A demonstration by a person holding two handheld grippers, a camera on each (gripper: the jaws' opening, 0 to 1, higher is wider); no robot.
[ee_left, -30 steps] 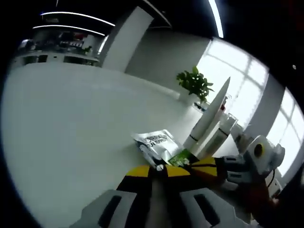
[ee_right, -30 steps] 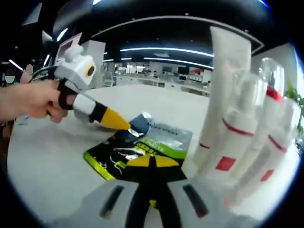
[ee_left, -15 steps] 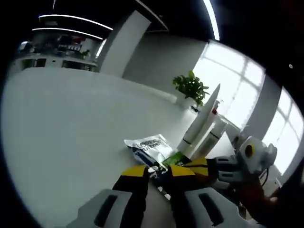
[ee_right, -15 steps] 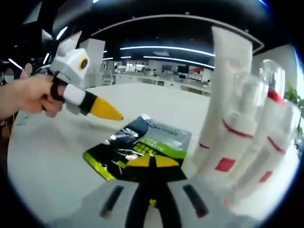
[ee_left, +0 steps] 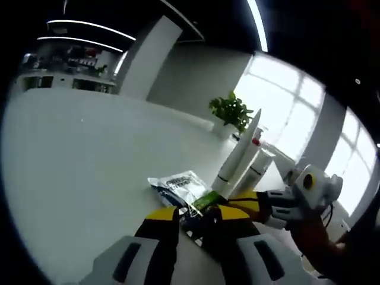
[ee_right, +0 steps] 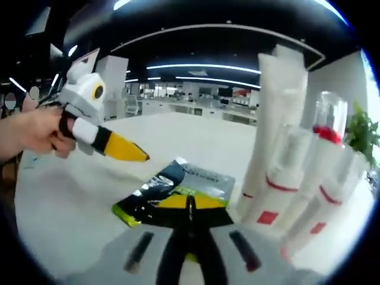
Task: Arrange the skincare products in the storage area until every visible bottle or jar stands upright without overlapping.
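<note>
1. A white surface [ee_right: 71, 196] carries the skincare things: a cluster of white bottles and tubes and two flat sachets lying down.
2. In the right gripper view, the tall white tube [ee_right: 270, 124] stands upright at the right. Just in front of it stand white bottles with red bands [ee_right: 285, 190], packed close, and one clear-capped bottle [ee_right: 330, 124] with a red top.
3. The black and green sachet [ee_right: 169, 202] lies flat on the surface beside the bottles, and a grey sachet [ee_right: 199, 178] lies partly under it, so the two overlap.
4. The right gripper [ee_right: 190, 217] has its yellow-tipped jaws pressed together on the near edge of the black and green sachet, pinching it.
5. The left gripper [ee_right: 127, 149], held in a person's hand [ee_right: 35, 133], hovers above the surface to the left of the sachets, clear of them. Its yellow jaws look closed to a point with nothing between them.
6. In the left gripper view, the left gripper's own jaws stand close together above the sachets, with the bottles and a potted plant [ee_left: 231, 111] beyond.
</note>
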